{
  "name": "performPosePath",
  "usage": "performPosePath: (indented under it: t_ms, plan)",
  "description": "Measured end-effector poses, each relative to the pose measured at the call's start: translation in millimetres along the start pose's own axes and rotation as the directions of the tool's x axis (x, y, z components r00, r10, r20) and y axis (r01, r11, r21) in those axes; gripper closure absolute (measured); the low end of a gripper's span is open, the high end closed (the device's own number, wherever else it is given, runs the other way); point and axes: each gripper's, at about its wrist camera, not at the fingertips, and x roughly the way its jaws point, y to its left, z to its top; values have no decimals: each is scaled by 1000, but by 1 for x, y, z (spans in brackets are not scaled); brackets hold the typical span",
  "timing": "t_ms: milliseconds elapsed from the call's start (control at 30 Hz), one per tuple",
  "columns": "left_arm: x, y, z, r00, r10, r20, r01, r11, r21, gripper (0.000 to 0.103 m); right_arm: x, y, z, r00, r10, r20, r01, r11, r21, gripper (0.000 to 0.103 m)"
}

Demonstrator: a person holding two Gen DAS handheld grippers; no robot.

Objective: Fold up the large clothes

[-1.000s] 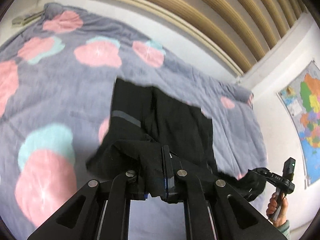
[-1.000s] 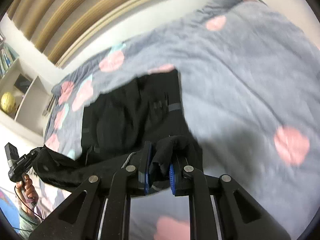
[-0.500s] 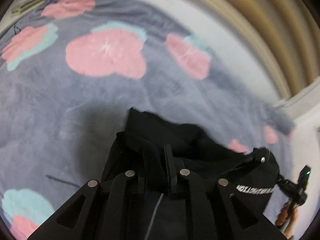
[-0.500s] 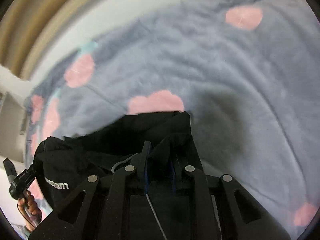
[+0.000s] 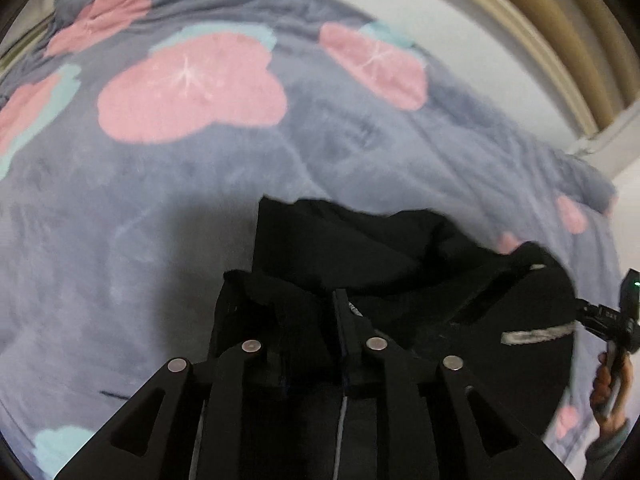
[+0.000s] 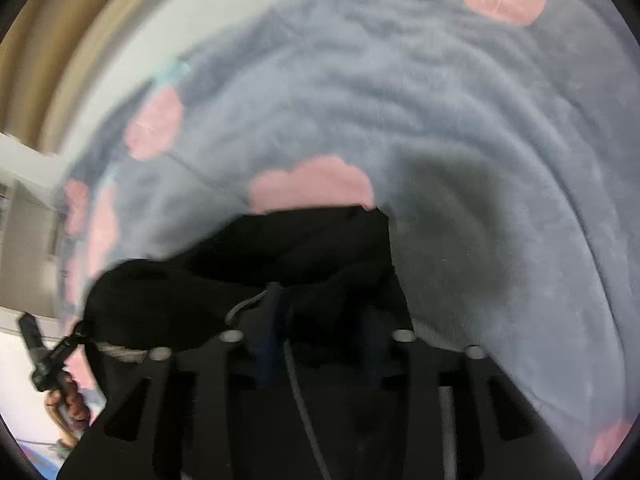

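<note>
The black garment lies folded over on the grey blanket of the bed, its doubled far edge toward the bed's far side, beside a pink flower print in the right wrist view. It is soft, limp cloth, light for its size, and it slumps wherever it is not held; the thick folded layers look bulky rather than slippery. Good places to take hold are the corners of the near folded edge, one per gripper, so the cloth stays taut between them.

The left gripper has just been opening, its jaws a little apart with black cloth between them; whether the pads press on it I cannot tell, since the fabric is black on black. The right gripper has just been opening too, its jaws plainly apart, the cloth and a grey drawcord lying loose between them.

The left wrist view shows a pale printed strip on the garment and the person's right hand. The right wrist view shows instead the person's left hand and the garment's right corner.
</note>
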Motion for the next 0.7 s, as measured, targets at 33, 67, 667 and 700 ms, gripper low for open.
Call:
performPosePath:
  t_ms: [33,67,667,700]
  plan:
    - [-10,2,2,999,-35,9,35,999,-7,78,-18,-1,0,999,12,30,-12,1000,7,39]
    - [-27,7,3,995,-92,22,93,996,-18,77,-30,-1,0,998,15,54,-15,1000,8,33]
    - [-63,34,14,967,-244,76,245,969,-12,25,25,16,7,984,-152,94,171,951,-256,20]
    - [-47,36,13,971,-237,35,238,971,-17,25,29,16,7,983,-156,95,176,947,-268,20]
